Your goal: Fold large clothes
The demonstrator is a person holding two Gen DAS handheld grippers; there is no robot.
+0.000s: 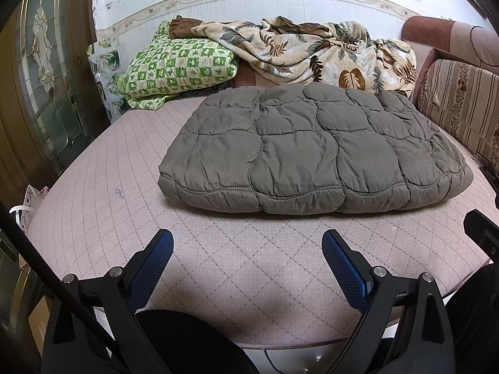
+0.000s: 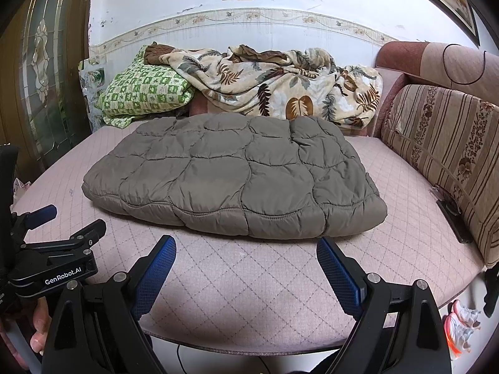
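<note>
A grey-brown quilted puffer garment [image 1: 312,149] lies folded into a thick rectangle on the pink quilted bed [image 1: 93,212]. It also shows in the right wrist view [image 2: 237,180]. My left gripper [image 1: 248,243] is open and empty, held above the bed's near edge, short of the garment's front hem. My right gripper [image 2: 246,249] is open and empty, also just in front of the hem. The left gripper shows from the side in the right wrist view [image 2: 53,227] at the far left.
A green checked pillow [image 1: 177,65] and a crumpled leaf-print blanket [image 1: 312,53] lie at the back by the wall. A striped sofa cushion [image 2: 443,155] stands on the right. A glass-panelled door [image 1: 43,71] is on the left. Shoes [image 2: 461,321] lie on the floor at right.
</note>
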